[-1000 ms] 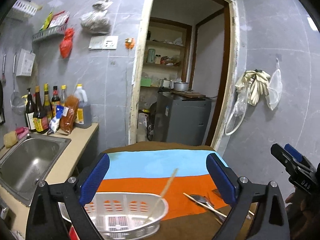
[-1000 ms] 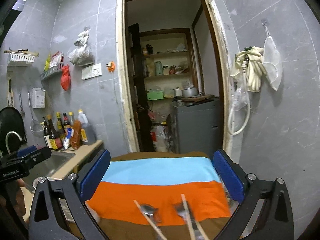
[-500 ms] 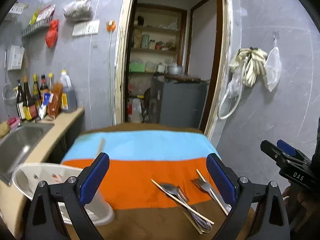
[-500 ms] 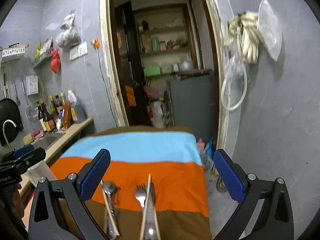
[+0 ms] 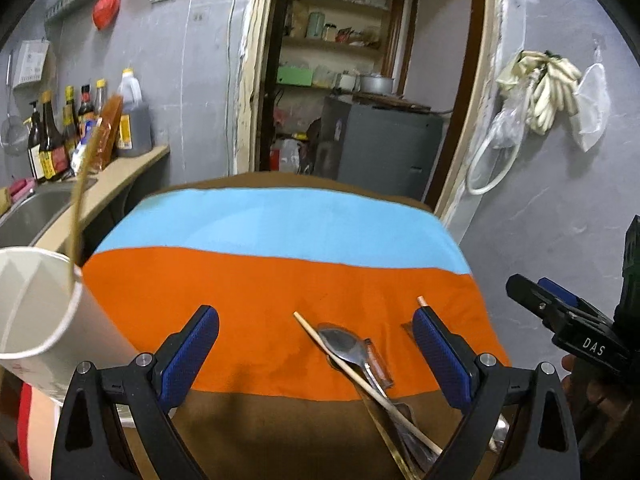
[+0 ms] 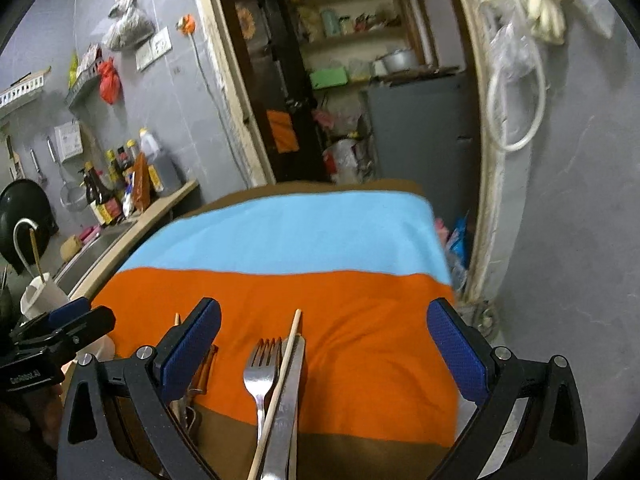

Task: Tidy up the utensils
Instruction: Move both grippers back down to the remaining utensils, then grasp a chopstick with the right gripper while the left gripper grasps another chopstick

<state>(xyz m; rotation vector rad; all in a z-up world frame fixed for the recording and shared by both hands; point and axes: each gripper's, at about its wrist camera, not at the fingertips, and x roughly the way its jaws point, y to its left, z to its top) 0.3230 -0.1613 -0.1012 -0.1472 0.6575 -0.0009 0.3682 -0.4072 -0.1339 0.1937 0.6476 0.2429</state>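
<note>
Utensils lie loose at the near edge of the striped cloth [image 6: 320, 240]. In the right wrist view a fork [image 6: 262, 364], a knife [image 6: 290, 392] and a chopstick [image 6: 280, 380] crossing them sit at 6 o'clock between the wide-open, empty fingers of the right gripper [image 6: 324, 350]. The left wrist view shows a spoon [image 5: 344, 346] under a second chopstick [image 5: 360, 376] at about 5 o'clock, inside the spread of the left gripper [image 5: 316, 354], whose fingers are likewise open and empty. A third chopstick [image 5: 78, 208] already stands in the white holder [image 5: 44, 320] at 9 o'clock.

My judgement: the metal pieces are stiff, smooth and fairly light, likely to slip from the pads, so take them mid-handle. The chopsticks are thin, very light and apt to roll, so pinch near the middle.

Count: one fork, one knife, one spoon, three chopsticks that I can make out, one holder. More may lie hidden beneath the left fingers.
</note>
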